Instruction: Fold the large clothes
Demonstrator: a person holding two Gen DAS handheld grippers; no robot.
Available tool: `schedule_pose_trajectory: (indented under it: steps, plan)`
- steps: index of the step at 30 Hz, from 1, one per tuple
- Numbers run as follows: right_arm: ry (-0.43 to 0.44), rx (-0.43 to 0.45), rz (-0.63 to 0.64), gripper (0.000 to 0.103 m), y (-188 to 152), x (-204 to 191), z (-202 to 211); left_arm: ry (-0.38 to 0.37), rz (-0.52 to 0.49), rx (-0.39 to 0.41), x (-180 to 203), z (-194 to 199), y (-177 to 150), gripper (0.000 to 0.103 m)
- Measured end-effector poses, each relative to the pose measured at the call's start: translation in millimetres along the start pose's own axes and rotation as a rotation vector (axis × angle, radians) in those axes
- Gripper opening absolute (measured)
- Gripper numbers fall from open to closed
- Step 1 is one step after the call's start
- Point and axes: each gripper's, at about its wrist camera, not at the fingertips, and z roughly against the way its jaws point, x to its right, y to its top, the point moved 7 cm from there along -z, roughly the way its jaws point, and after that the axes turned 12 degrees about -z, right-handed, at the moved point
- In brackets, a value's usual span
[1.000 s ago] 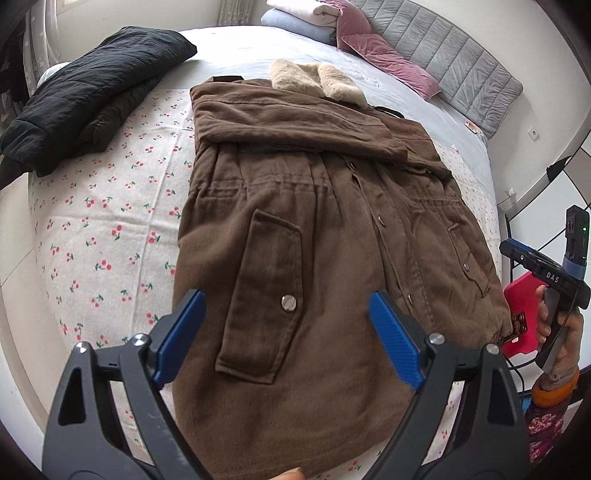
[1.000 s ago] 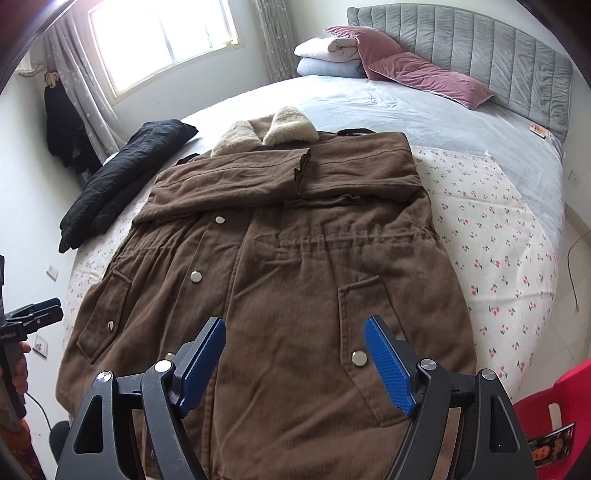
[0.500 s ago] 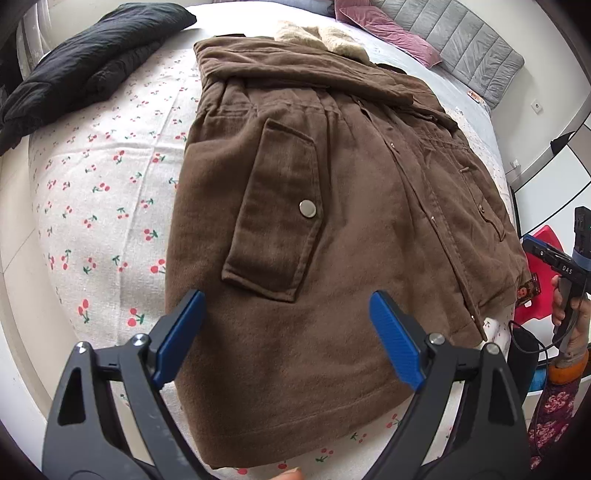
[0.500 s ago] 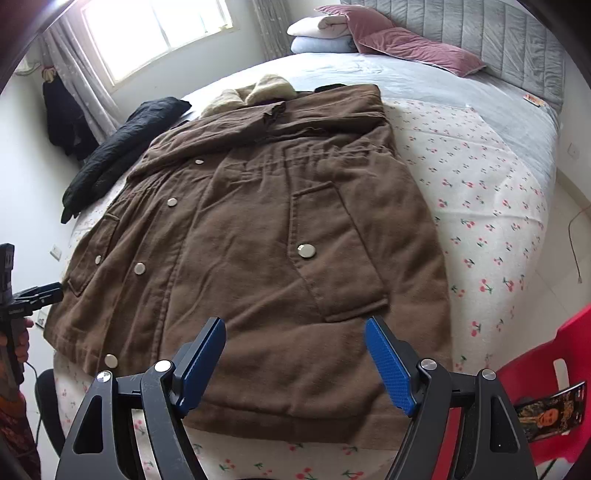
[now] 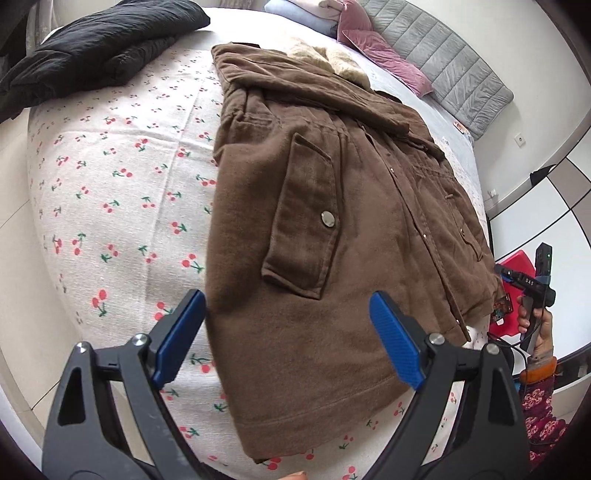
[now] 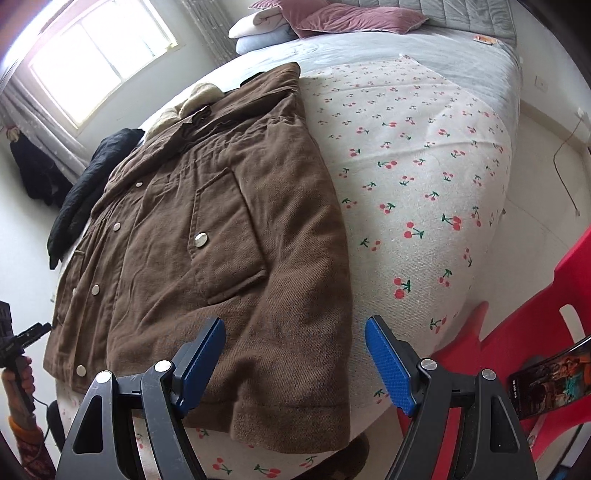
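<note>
A big brown coat (image 5: pixel 332 206) (image 6: pixel 207 229) with a cream fleece collar lies flat on the cherry-print bed cover (image 5: pixel 110 192), sleeves folded across its chest. My left gripper (image 5: pixel 288 332) is open above the coat's near left hem corner, nothing between its blue pads. My right gripper (image 6: pixel 295 354) is open too, over the near right hem corner, its left pad above the cloth and its right pad above the bed cover (image 6: pixel 424 206). Each view also shows the other gripper held in a hand at the frame's side: the right one (image 5: pixel 532 291), the left one (image 6: pixel 22 339).
A black jacket (image 5: pixel 88 48) (image 6: pixel 85 192) lies at the far left of the bed. Pillows and folded bedding (image 6: pixel 317 18) sit by the grey headboard (image 5: pixel 450 66). A red plastic chair (image 6: pixel 546 332) with a dark printed card on it stands right of the bed corner.
Both grippers have sunk toward the coat's hem and drawn outward, the left to the left corner and the right to the right corner. Both stayed open.
</note>
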Motion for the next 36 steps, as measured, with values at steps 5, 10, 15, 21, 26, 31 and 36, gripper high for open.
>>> schedule_pose_trajectory:
  steps: [5,10,15,21,26,31,36]
  plan:
    - [0.026,-0.036,-0.017,0.079,-4,6,-15,-0.064,0.057,-0.098,-17,-26,-14,0.09]
    - [0.025,-0.006,0.01,0.08,-7,5,-16,-0.179,0.091,-0.061,-17,-27,-21,0.09]
    - [0.009,-0.014,0.046,0.076,-16,-1,-16,-0.326,0.103,-0.081,4,-25,-32,0.088]
    - [0.039,-0.039,0.075,0.046,-27,-12,-12,-0.391,0.083,-0.106,34,-32,-40,0.07]
    - [0.029,-0.003,0.071,0.015,-27,-22,-10,-0.297,0.121,-0.109,31,-38,-38,0.024]
    - [0.055,0.117,0.119,0.014,-19,-46,21,-0.261,0.145,-0.043,32,-25,-26,0.015]
    - [0.104,0.201,0.119,0.013,-2,-66,47,-0.237,0.11,0.078,41,3,2,0.013]
